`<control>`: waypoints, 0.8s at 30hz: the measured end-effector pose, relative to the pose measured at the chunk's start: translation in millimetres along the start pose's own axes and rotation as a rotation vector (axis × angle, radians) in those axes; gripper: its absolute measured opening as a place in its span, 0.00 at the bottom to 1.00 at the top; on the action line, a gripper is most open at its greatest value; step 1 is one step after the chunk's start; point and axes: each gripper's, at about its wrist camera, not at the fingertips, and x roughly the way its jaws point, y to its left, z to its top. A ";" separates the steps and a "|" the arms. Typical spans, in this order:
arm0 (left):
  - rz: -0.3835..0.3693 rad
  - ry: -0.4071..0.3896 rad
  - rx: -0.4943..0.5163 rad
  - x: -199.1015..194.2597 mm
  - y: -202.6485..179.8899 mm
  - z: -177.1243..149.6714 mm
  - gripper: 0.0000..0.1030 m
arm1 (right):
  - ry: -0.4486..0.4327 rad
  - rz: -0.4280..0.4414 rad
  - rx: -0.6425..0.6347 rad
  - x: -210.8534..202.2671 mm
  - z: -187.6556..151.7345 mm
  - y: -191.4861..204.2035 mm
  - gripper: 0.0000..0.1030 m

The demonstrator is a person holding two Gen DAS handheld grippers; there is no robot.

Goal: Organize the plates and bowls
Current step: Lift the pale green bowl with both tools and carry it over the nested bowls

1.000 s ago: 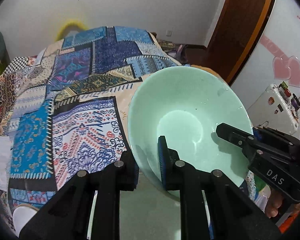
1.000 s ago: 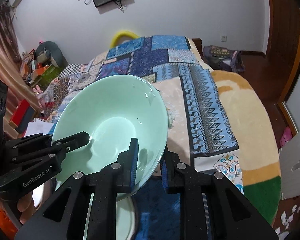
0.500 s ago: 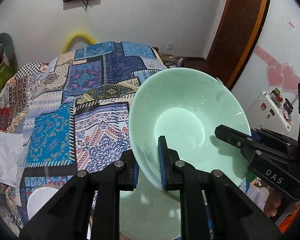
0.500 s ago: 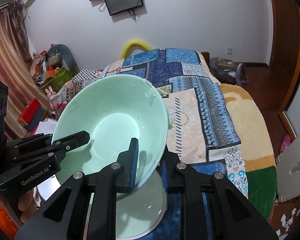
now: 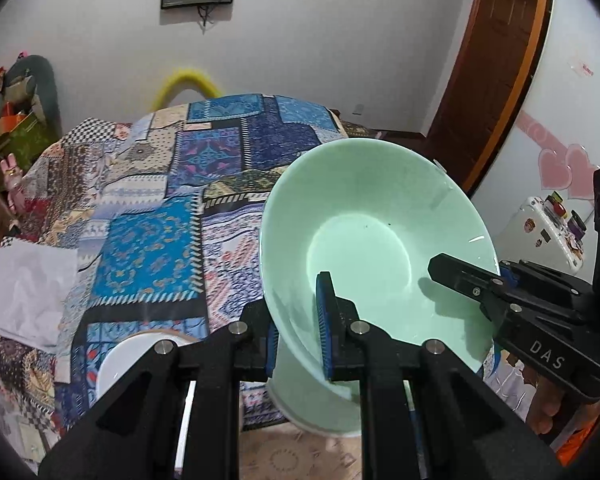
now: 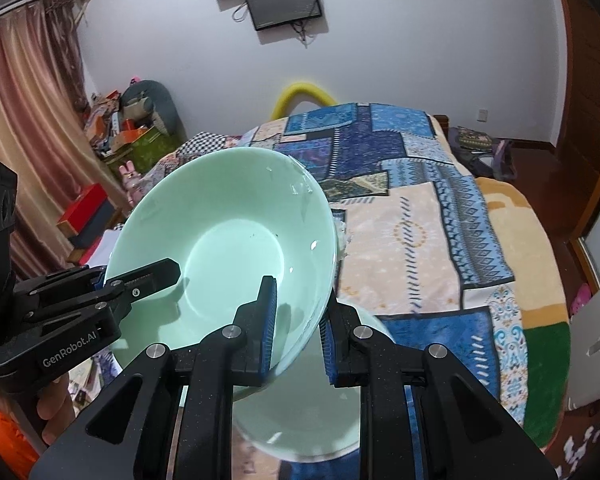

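The pale green bowl (image 5: 364,232) I hold tilts above the bed, over a second green bowl (image 6: 300,420); a white bowl (image 5: 128,356) sits beside.

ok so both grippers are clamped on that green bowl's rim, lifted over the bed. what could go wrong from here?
1. The green bowl hangs tilted, held only at thin rim edges by the left gripper and right gripper; if the hands drift apart, it may twist free.
2. A second green dish sits right below, so a slip could mean ceramic hitting ceramic.
3. The white bowl sits low beside the left gripper; lowering could clip it.
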 end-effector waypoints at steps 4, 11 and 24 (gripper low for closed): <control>0.013 -0.006 -0.023 -11.5 17.3 -9.5 0.16 | 0.008 0.018 -0.017 4.5 -5.0 18.5 0.18; 0.039 -0.009 -0.064 -28.8 50.0 -26.7 0.16 | 0.035 0.055 -0.037 17.6 -14.5 48.6 0.18; 0.100 0.029 -0.141 -34.5 109.6 -57.7 0.16 | 0.115 0.131 -0.065 53.5 -30.4 93.7 0.18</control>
